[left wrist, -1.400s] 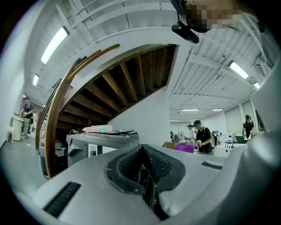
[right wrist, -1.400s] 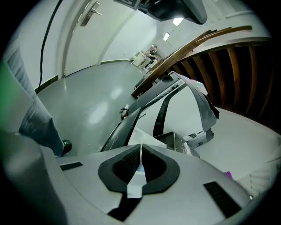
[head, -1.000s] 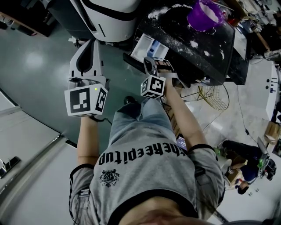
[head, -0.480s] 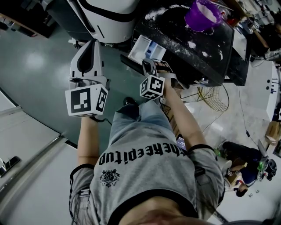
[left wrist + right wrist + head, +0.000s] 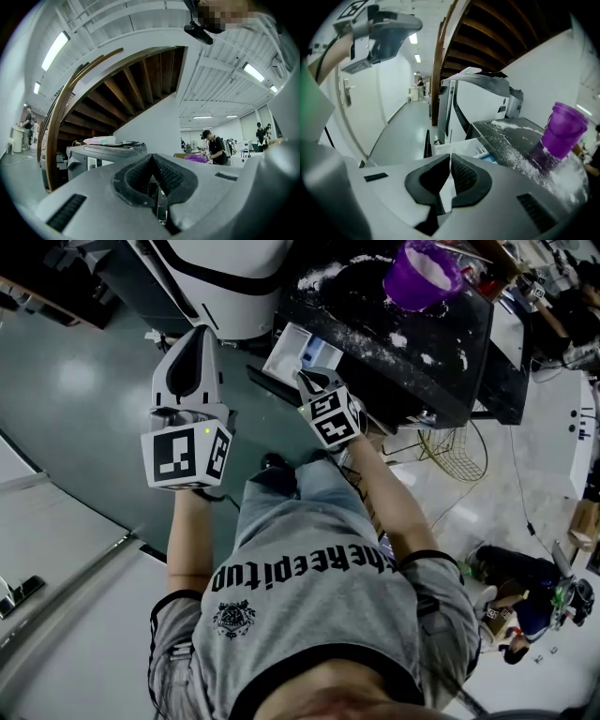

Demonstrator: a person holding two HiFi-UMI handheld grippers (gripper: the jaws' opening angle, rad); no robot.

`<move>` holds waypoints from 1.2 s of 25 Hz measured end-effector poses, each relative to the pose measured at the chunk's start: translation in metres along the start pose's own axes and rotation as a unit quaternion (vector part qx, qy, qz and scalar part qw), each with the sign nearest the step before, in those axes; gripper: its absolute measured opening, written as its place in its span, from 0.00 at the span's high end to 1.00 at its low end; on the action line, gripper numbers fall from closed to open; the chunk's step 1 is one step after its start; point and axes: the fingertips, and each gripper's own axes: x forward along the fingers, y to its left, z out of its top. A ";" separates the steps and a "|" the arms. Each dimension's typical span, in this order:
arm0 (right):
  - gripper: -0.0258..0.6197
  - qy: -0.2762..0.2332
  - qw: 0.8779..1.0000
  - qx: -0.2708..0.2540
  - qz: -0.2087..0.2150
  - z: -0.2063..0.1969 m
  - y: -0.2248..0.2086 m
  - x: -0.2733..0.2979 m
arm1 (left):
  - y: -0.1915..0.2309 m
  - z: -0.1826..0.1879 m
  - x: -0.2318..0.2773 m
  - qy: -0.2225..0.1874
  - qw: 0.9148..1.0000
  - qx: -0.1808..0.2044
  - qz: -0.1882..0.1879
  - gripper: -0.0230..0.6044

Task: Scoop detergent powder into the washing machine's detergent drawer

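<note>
The open detergent drawer (image 5: 298,351), white with a blue insert, juts from the front of the black machine top (image 5: 450,343), which is strewn with white powder. A purple tub of detergent (image 5: 427,273) stands on that top. My right gripper (image 5: 309,379) is shut and empty, just in front of the drawer and pointing at it. In the right gripper view its jaws (image 5: 450,159) meet over the drawer (image 5: 461,146), with the purple tub (image 5: 560,131) to the right. My left gripper (image 5: 192,334) hangs shut and empty over the floor, left of the drawer. No scoop shows.
A white machine (image 5: 234,277) stands left of the black one. A wire basket (image 5: 450,451) sits on the floor under the machine's right side. A person crouches at the lower right (image 5: 516,601). A staircase (image 5: 487,28) rises above the machines.
My right gripper has moved forward to the drawer and tilted, its marker cube turning. The left gripper has hardly moved.
</note>
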 end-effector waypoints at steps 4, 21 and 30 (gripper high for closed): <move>0.95 -0.027 0.997 0.067 0.005 0.007 -0.015 -0.015 | -0.014 0.007 0.012 -0.005 1.000 0.000 -0.010 0.96; 0.95 -0.136 0.975 0.167 -0.053 0.045 -0.087 -0.098 | -0.082 0.025 0.061 -0.025 0.997 0.002 -0.075 0.96; 0.95 -0.182 0.965 0.156 -0.105 0.063 -0.117 -0.145 | -0.109 0.034 0.072 -0.032 0.995 0.005 -0.099 0.96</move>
